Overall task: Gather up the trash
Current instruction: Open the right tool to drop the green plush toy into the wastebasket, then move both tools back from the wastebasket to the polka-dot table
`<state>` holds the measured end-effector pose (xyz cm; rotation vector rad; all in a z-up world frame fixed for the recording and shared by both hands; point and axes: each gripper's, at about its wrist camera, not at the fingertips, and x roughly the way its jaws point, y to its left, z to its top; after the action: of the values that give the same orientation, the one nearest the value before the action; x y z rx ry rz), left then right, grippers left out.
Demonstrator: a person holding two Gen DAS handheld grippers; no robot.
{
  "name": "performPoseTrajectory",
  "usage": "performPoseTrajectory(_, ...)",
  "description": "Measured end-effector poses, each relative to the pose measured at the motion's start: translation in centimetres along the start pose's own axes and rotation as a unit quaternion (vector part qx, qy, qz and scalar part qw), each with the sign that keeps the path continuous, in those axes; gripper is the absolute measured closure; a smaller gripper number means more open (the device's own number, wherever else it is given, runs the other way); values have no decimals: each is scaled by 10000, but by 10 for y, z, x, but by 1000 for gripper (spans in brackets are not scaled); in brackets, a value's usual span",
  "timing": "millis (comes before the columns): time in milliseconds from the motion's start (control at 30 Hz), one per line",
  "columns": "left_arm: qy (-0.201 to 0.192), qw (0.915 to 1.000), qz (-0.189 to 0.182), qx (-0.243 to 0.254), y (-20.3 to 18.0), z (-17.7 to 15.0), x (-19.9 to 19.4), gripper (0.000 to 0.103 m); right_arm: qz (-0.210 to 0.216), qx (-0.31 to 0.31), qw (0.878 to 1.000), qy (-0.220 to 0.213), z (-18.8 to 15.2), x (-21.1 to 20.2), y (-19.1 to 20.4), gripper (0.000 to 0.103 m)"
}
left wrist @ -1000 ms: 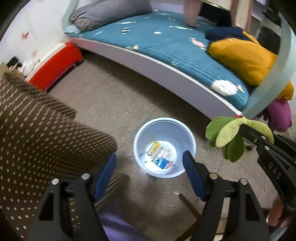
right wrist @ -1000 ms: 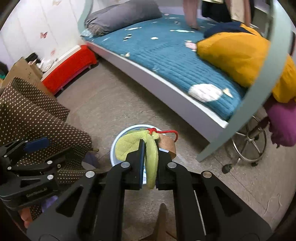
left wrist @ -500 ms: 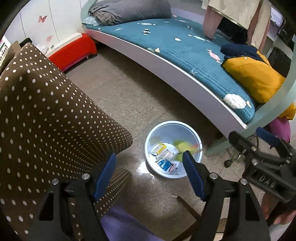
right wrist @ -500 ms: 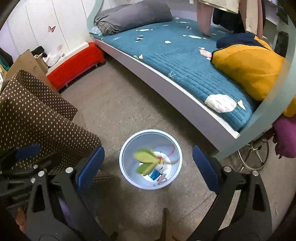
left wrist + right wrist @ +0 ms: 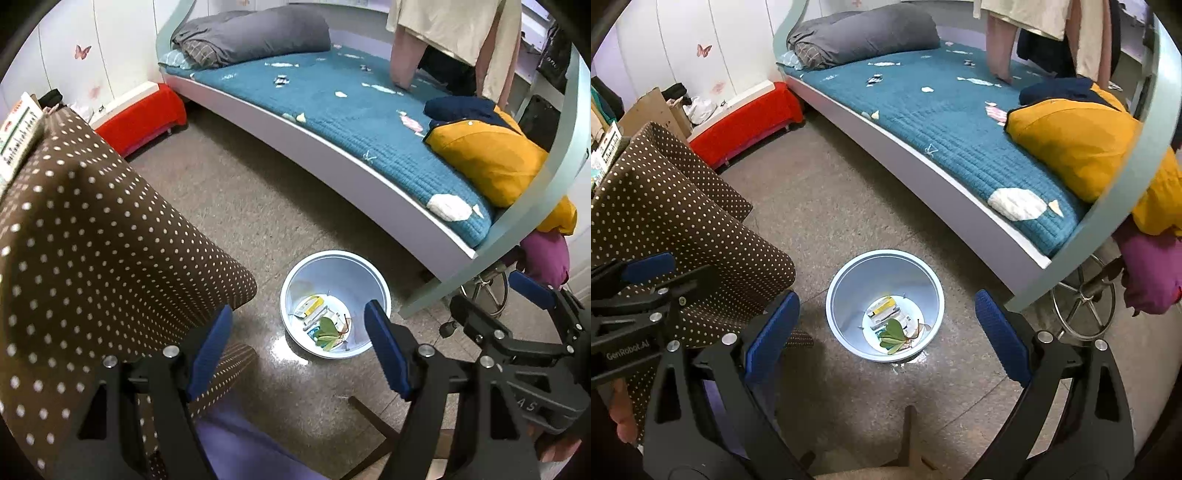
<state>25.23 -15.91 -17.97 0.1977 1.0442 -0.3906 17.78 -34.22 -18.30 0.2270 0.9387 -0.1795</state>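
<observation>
Right wrist view: the green leaves (image 5: 894, 335) are lying in the bin (image 5: 849, 280), on the wrappers (image 5: 884, 309). Above the bin, the right gripper (image 5: 886, 332) is hanging with jaws wide apart after just opening, nothing between them. Left of the bin, the left gripper (image 5: 297, 354) is standing apart, empty. Behind the bin is the bed (image 5: 960, 140).

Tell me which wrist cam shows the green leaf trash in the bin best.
Right wrist: it looks nearly straight down into the bin, and the green leaves lie centred and unobstructed. Left wrist shows the leaves too, but at more of an angle, close to its own gripper's fingertip.
</observation>
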Motion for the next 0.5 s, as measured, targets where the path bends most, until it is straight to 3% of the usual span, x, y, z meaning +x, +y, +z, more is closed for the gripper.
performPoseTrajectory(500, -603, 9981, -105, 69, -1, -22, -60, 31, 135, 55, 9985, -536, -18, -67, 11, 9)
